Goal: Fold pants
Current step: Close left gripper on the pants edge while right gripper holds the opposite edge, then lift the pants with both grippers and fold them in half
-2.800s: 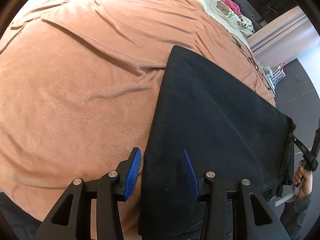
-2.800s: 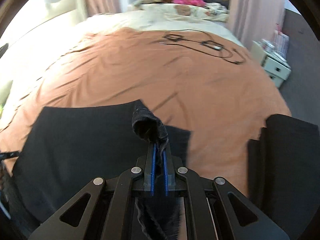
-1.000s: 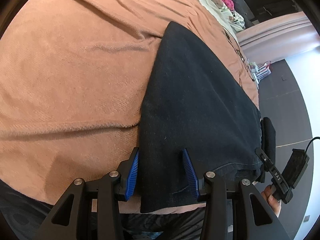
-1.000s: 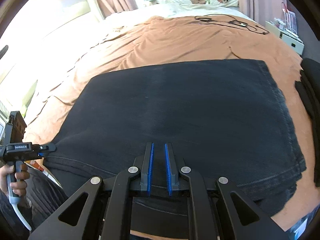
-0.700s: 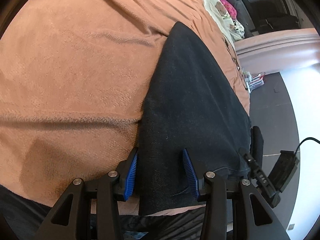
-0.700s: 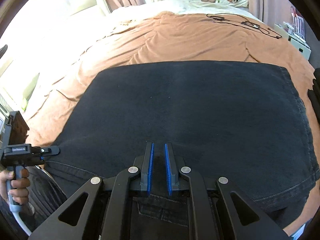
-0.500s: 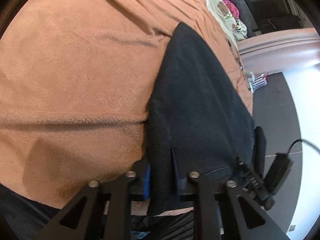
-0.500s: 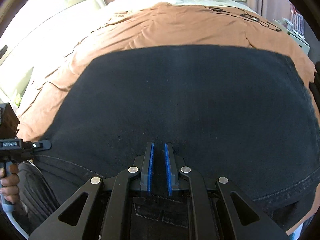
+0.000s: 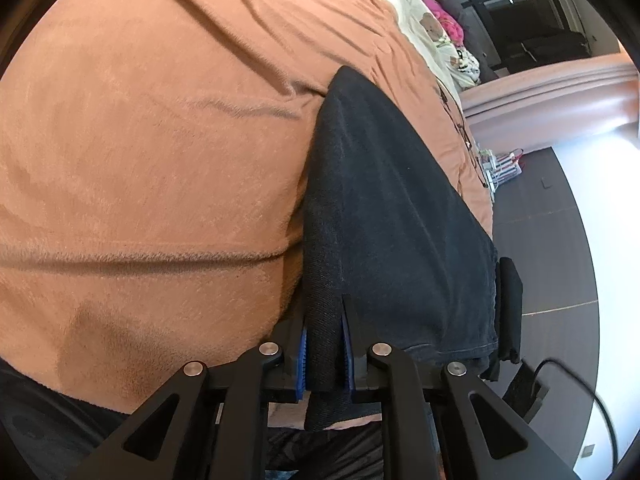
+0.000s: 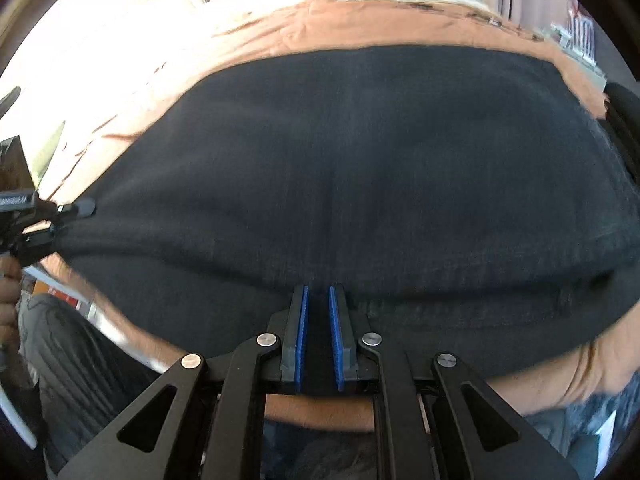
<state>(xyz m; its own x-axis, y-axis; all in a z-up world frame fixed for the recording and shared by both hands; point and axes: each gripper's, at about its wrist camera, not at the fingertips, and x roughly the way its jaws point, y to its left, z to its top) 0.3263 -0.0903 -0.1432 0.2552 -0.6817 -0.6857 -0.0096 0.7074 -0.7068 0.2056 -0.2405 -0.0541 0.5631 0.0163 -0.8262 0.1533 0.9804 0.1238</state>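
Black pants [image 9: 392, 216] lie flat and wide on the brown bed cover [image 9: 160, 140]. My left gripper [image 9: 324, 344] is shut on their near left edge, with a strip of dark cloth pinched between the blue pads. In the right wrist view the pants [image 10: 380, 152] fill the middle. My right gripper [image 10: 318, 320] is shut on their near edge, and dark cloth shows between its pads. The left gripper [image 10: 76, 210] shows at the pants' left corner, with a hand [image 10: 8, 280] behind it.
A second dark folded garment [image 9: 510, 312] lies just right of the pants at the bed's edge. Pillows and plush toys [image 9: 436, 24] sit at the far end. A small stand with items [image 9: 500, 164] is on the floor beyond. The person's dark trouser legs [image 10: 80, 360] are close below.
The left jaws have closed onto the pants' edge. The right gripper has sunk closer to the cloth, so the pants fill more of its view, and the near edge has bunched up.
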